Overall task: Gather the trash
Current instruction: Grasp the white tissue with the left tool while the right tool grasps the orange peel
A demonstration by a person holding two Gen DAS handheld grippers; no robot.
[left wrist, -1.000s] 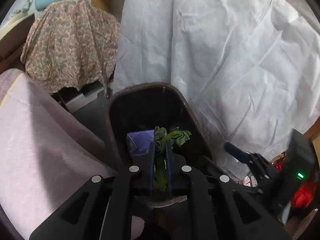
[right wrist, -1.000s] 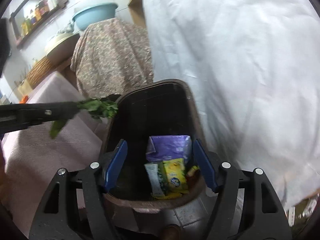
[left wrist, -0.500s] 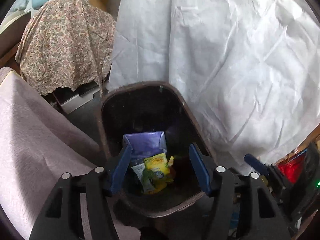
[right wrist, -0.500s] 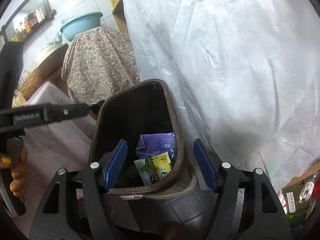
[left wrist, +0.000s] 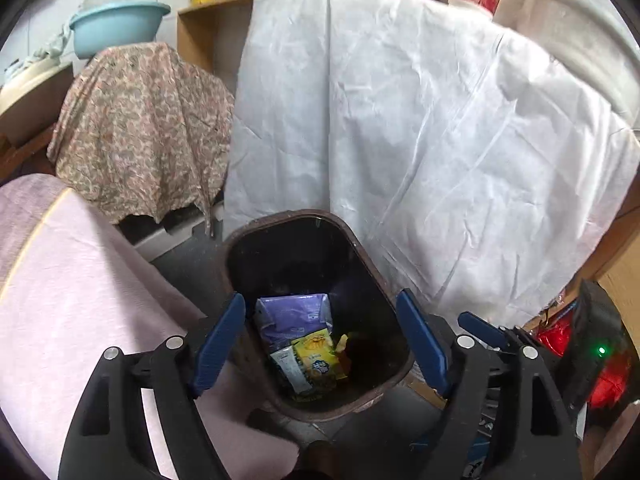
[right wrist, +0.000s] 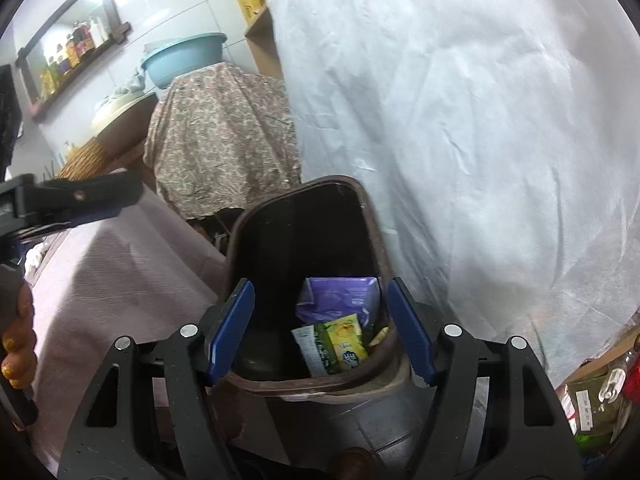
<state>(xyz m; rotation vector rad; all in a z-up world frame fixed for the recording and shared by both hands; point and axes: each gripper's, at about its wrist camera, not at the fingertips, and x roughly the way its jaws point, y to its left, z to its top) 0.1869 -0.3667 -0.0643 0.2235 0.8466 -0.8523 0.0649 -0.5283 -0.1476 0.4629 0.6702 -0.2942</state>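
Note:
A dark brown trash bin (left wrist: 362, 256) stands on the floor below both grippers; it also shows in the right wrist view (right wrist: 372, 216). Inside lie a purple packet (left wrist: 294, 314), a yellow packet (left wrist: 318, 354) and a white-green wrapper (left wrist: 290, 372). My left gripper (left wrist: 320, 340) is open and empty above the bin's near rim. My right gripper (right wrist: 320, 328) is open and empty, also over the near rim. The left gripper's arm shows at the left of the right wrist view (right wrist: 72, 200). The green leaves are not visible.
A pink-covered table (left wrist: 72, 300) borders the bin on the left. A white sheet (left wrist: 420, 120) hangs behind and to the right. A floral cloth (left wrist: 140, 120) covers a stand with a blue basin (left wrist: 118, 26). Bottles and clutter (right wrist: 592, 392) sit at the lower right.
My left gripper opened and dropped the green leaves into the bin, then pulled up and back. My right gripper stayed open and also drew back a little.

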